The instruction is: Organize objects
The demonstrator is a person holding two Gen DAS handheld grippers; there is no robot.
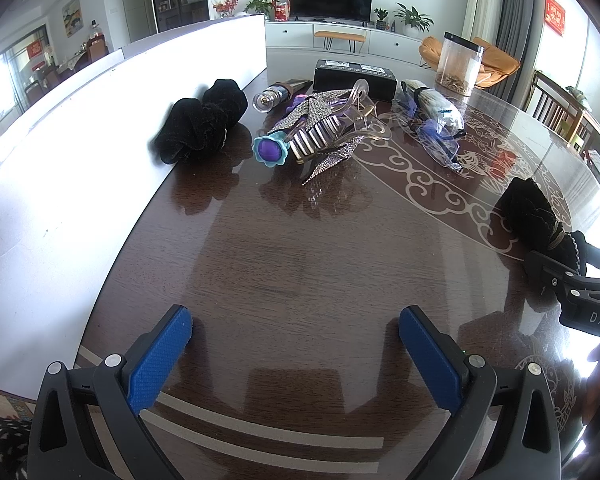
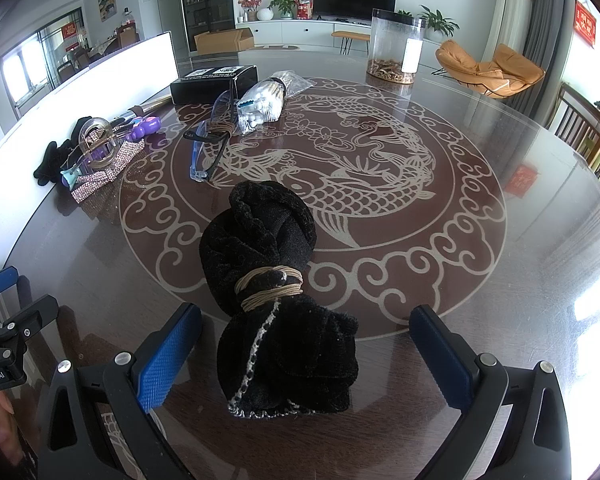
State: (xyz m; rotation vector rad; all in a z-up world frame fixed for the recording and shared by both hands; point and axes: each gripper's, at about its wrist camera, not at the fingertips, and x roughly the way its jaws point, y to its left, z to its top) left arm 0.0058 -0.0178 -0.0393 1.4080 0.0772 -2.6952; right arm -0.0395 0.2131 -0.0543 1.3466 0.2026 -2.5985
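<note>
Sitting wide apart over bare dark surface (image 1: 300,264), the jaws of the left gripper (image 1: 296,336) hold nothing; well ahead of them and to their left lies a black scrunchie (image 1: 202,124) against a white panel (image 1: 80,160), and just right of it a heap of a purple flower-headed toy (image 1: 269,150), a rhinestone strap (image 1: 332,152) and a clear hair claw (image 1: 360,116); further right, clear blue glasses (image 1: 438,140) and a bag of cotton swabs (image 1: 432,106), all beyond reach for now; the right gripper (image 2: 306,344) is likewise released, its jaws spread either side of a black velvet bundle (image 2: 276,292) bound at the waist with a tan elastic (image 2: 268,284); the bundle's near lobe, edged with a pale chain trim (image 2: 256,356), lies between the jaws but touches neither as far as I can tell; I judge the bundle light, soft and squashy, so it should compress rather than slip, and nothing about it looks fragile; the bound waist looks the firmest hold, though the near lobe is what the jaws would close on from here; the glossy surface may let it slide if nudged first
</note>
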